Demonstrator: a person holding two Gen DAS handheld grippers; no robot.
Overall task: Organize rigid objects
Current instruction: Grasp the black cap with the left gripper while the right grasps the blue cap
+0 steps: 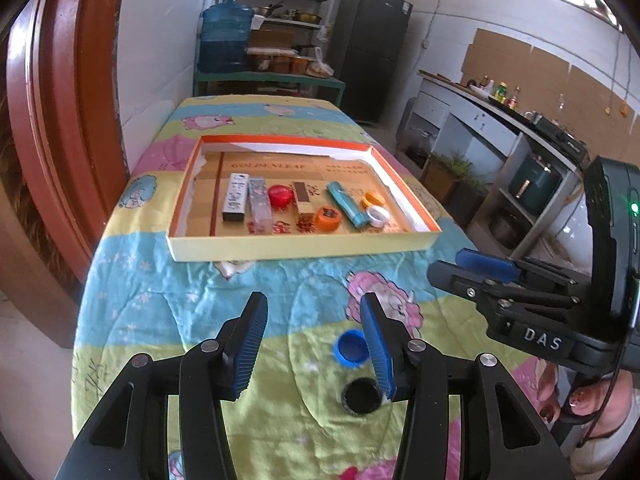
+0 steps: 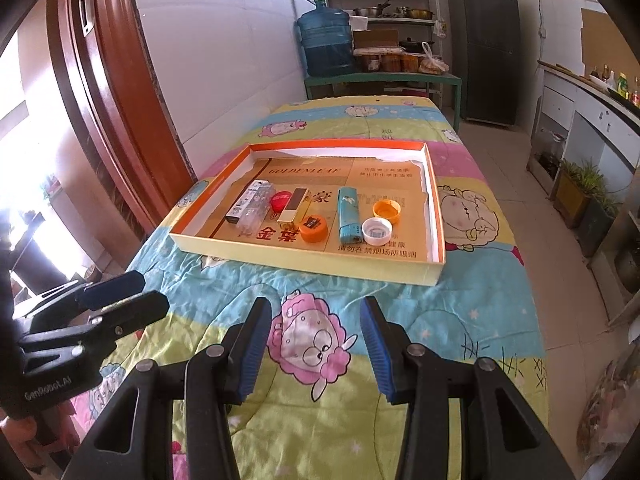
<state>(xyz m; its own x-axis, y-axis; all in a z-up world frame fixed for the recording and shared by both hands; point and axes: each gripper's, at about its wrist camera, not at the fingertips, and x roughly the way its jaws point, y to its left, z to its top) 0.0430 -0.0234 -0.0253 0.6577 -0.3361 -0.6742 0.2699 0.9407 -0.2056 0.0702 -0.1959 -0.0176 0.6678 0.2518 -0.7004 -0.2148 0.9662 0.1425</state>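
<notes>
My left gripper [image 1: 313, 304] is open above the cartoon-print cloth. A blue bottle cap [image 1: 350, 349] lies on the cloth just inside its right finger, and a black cap [image 1: 361, 396] lies nearer, partly under that finger. The pads press on neither cap. The shallow orange-rimmed box [image 1: 304, 245] beyond holds small boxes, a red cap [image 1: 280, 196], an orange cap [image 1: 327, 218], a teal lighter [image 1: 347, 203] and a white cap [image 1: 378, 216]. My right gripper [image 2: 316, 306] hangs open and empty over the cloth, short of the box [image 2: 304, 258].
The table is narrow, with a red door frame [image 1: 60, 128] on the left and floor dropping away on the right. Each gripper shows in the other's view: the right gripper [image 1: 460, 270] and the left gripper [image 2: 148, 290]. Shelves and a water jug [image 2: 326, 42] stand behind.
</notes>
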